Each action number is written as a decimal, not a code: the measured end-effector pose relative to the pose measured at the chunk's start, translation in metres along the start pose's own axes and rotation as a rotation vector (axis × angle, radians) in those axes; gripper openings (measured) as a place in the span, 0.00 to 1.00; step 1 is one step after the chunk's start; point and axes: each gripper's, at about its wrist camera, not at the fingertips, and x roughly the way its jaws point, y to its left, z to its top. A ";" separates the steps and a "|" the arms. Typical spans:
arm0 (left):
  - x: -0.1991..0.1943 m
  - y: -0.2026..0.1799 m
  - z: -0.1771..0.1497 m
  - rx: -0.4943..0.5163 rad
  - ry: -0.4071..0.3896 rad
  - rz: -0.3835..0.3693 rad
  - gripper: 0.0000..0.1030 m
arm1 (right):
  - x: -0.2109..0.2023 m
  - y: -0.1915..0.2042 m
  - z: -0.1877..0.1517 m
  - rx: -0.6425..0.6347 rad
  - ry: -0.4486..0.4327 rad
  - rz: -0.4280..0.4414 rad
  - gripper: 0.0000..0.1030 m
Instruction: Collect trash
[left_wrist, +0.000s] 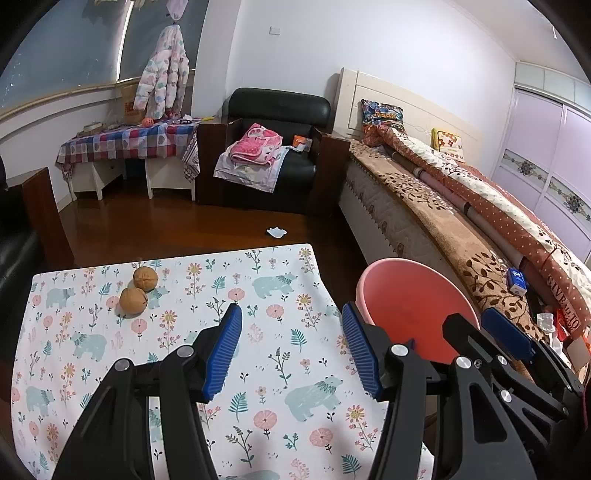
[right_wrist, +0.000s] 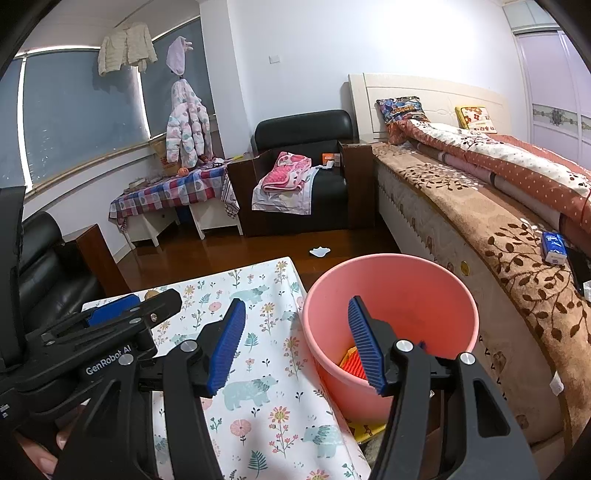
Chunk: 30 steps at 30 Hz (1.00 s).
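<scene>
Trash collection is between pickups: the left gripper (left_wrist: 291, 328) and right gripper (right_wrist: 295, 325) both hang empty, jaws apart. 2 walnuts (left_wrist: 139, 290) sit near the table's (left_wrist: 258, 369) far left corner. Next, likely, the left reaches there, then carries them to the pink bin (right_wrist: 391, 295) off the right edge.

Two round brown walnuts (left_wrist: 139, 290) lie touching each other near the far left corner of the floral-and-bear-print tablecloth (left_wrist: 258, 332), one behind the other. A round pink plastic bucket (right_wrist: 391, 317) stands off the table's right edge, between table and bed (right_wrist: 480, 229). An orange ridged item (right_wrist: 352, 363) lies inside the bucket. A white scrap of paper (left_wrist: 276, 232) lies on the wooden floor (left_wrist: 166, 225) beyond the table's far edge, before the black leather armchair (left_wrist: 280, 147).
</scene>
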 end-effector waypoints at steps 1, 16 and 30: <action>0.000 0.000 -0.001 0.001 0.000 0.000 0.55 | 0.001 0.000 -0.001 0.000 0.000 0.000 0.57; 0.001 0.000 -0.002 -0.003 0.004 0.002 0.55 | 0.002 -0.001 -0.002 0.002 0.002 0.000 0.57; 0.001 0.000 -0.002 -0.003 0.005 0.003 0.55 | 0.006 -0.003 -0.006 0.010 0.010 0.004 0.57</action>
